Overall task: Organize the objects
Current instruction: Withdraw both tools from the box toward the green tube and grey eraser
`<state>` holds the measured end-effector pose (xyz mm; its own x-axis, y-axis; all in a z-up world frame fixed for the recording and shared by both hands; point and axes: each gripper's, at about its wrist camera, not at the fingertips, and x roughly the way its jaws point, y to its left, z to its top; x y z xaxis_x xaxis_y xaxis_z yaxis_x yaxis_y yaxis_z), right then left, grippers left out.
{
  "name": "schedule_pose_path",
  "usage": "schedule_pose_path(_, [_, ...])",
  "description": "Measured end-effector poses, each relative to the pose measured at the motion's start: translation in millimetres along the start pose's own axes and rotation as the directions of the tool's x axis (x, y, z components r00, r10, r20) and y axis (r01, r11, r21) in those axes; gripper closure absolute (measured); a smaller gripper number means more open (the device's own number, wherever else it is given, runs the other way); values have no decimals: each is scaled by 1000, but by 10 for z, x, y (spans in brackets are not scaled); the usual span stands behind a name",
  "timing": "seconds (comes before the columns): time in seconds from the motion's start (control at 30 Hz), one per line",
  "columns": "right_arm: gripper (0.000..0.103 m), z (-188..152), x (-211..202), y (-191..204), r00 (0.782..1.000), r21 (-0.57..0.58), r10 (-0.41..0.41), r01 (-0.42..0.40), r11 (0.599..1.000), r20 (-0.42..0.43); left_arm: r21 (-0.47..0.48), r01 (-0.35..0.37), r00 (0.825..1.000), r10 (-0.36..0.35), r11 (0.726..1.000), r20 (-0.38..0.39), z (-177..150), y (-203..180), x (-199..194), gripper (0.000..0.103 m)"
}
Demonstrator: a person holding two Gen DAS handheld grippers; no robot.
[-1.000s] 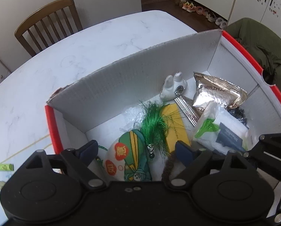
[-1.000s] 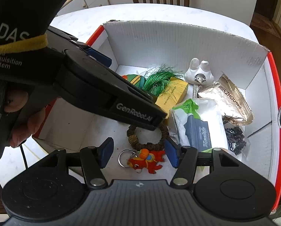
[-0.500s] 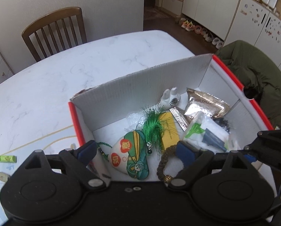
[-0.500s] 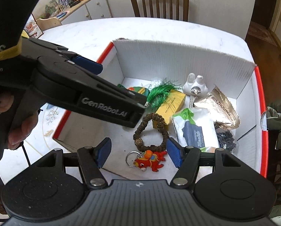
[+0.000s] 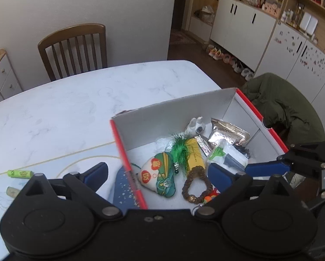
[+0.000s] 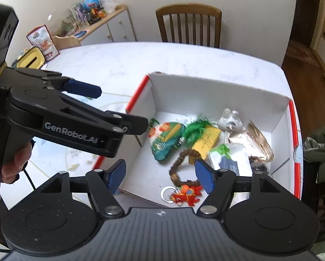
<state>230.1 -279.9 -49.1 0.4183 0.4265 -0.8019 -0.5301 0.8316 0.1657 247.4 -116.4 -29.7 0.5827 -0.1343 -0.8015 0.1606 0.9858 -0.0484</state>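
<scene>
Both tools, left and right, hung wide apart and empty above the cluttered box.

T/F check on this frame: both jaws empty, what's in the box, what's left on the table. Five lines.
1. Both grippers, left and right, are open and hold nothing. True.
2. The bead bracelet lies inside the red-edged box. True.
3. The green battery is in the box. False: it lies on the table, outside the box.
4. The red fish keychain sits on the chair. False: it is in the box.
5. The box is empty. False: it holds several items.
</scene>
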Motion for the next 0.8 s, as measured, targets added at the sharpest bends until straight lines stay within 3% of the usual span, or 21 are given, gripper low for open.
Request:
schedule_pose_path(0.37, [22, 156, -39, 508, 996, -7, 28, -28, 1000, 79, -67, -14, 998, 18, 998, 65, -283, 722, -344, 1])
schedule_pose_path(0.8, [16, 532, 458, 1340, 997, 5, 45, -45, 999, 69, -112, -49, 996, 57, 992, 66, -637, 1788, -442, 0])
